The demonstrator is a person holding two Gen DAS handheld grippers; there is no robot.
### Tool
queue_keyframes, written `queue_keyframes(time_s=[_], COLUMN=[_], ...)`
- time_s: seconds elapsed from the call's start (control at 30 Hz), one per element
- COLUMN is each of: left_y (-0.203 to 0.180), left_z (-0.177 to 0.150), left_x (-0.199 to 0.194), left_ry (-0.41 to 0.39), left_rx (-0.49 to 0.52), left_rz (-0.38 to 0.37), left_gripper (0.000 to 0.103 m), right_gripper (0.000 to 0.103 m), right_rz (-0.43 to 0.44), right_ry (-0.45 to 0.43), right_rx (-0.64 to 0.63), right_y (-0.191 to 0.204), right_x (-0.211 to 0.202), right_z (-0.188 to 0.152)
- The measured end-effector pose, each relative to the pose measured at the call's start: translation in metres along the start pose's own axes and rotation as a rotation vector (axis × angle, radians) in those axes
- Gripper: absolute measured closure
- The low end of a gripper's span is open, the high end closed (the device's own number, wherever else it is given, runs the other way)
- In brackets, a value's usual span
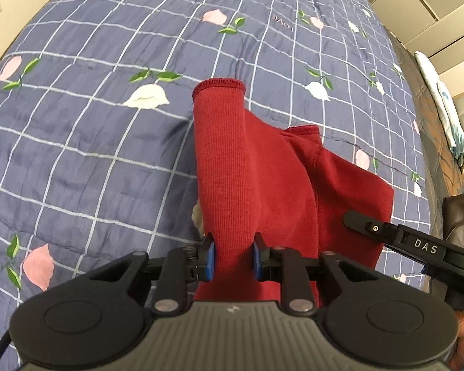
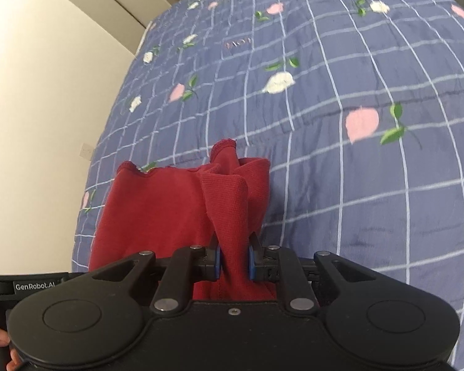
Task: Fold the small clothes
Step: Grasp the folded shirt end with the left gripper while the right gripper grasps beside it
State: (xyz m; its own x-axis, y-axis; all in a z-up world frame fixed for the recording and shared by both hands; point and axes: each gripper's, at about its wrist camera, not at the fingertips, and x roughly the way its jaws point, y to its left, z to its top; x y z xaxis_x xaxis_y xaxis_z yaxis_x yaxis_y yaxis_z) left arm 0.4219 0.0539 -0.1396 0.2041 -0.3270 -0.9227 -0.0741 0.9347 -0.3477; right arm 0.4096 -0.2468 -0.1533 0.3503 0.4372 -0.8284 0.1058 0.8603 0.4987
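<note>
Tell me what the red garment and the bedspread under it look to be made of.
Red garment: apparently a soft knit, probably cotton jersey or fleece. It is matte, with fine ribbing and overlocked stitching along the cuff edge.

Bedspread: looks like thin woven fabric, possibly cotton or polyester. It has a slight sheen, a printed white grid with flowers, and puckered quilting lines.

The checked quilt (image 1: pixel 92 130) lies bare across the left and top of the left wrist view, leaving open passage. The red garment (image 1: pixel 263 170) fills the centre. At right edge, the other hand-held gripper (image 1: pixel 411 244) and a dark bag (image 1: pixel 461 216) crowd the way.
</note>
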Motion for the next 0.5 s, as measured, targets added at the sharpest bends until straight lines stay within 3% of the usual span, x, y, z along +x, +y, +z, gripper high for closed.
queue_keyframes(time_s=[0.5], left_y=[0.013], left_z=[0.003], left_x=[0.014], left_ry=[0.041], left_rx=[-0.035], left_rz=[0.021], left_gripper=[0.072], right_gripper=[0.080], right_rz=[-0.058], right_ry=[0.005], right_rx=[0.045], right_y=[-0.007], right_x=[0.010], right_z=[0.001])
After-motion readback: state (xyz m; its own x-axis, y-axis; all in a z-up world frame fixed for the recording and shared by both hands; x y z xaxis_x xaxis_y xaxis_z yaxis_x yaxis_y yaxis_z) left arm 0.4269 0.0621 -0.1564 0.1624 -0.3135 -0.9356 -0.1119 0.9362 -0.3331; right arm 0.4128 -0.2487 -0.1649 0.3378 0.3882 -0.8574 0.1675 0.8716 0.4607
